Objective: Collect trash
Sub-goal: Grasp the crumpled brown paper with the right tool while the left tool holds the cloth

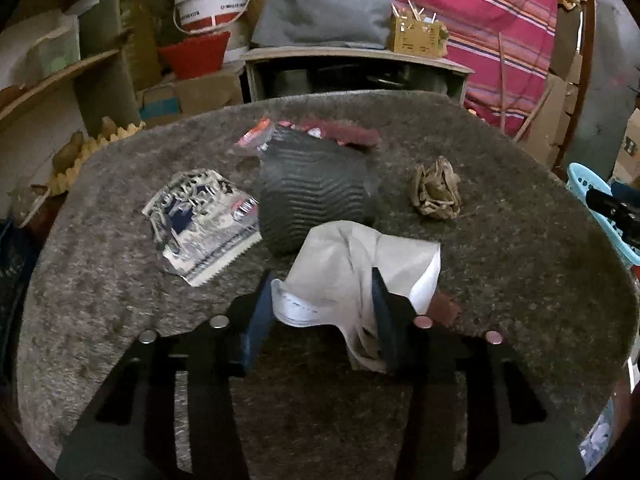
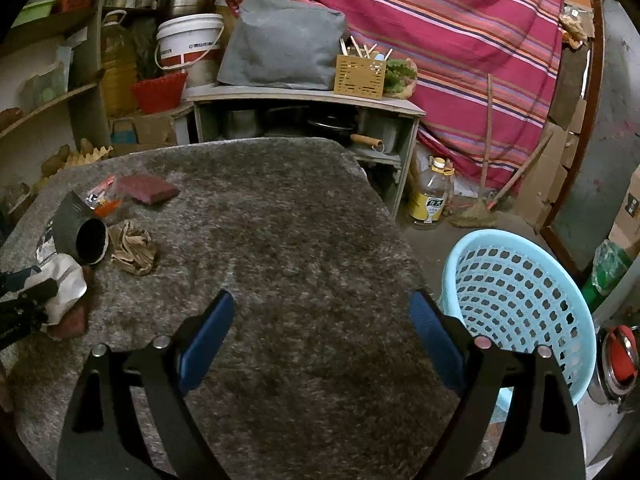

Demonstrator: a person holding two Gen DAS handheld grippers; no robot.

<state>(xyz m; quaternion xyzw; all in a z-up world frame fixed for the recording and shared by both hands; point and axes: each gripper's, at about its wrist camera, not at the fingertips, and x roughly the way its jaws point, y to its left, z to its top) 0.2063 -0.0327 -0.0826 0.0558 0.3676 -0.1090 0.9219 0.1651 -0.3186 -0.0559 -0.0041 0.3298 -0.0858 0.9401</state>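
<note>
Ribbed cup (image 1: pixel 316 188) lies behind white paper (image 1: pixel 352 276), beside brown wad (image 1: pixel 436 190)

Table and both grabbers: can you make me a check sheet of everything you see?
Surface: grey fuzzy table cover, bare on the right side.
Job's things: white crumpled paper, printed wrapper, dark ribbed cup lying on its side, brown paper wad, small red wrappers, blue basket beside the table.
Clutter: maroon pad on the far part of the table.
Grippers: left gripper around the white paper, jaws partly apart; right gripper open, holding nothing.
Cables: nothing seen.
Surroundings: striped cloth, white bucket, shelves, oil bottle on the floor.
</note>
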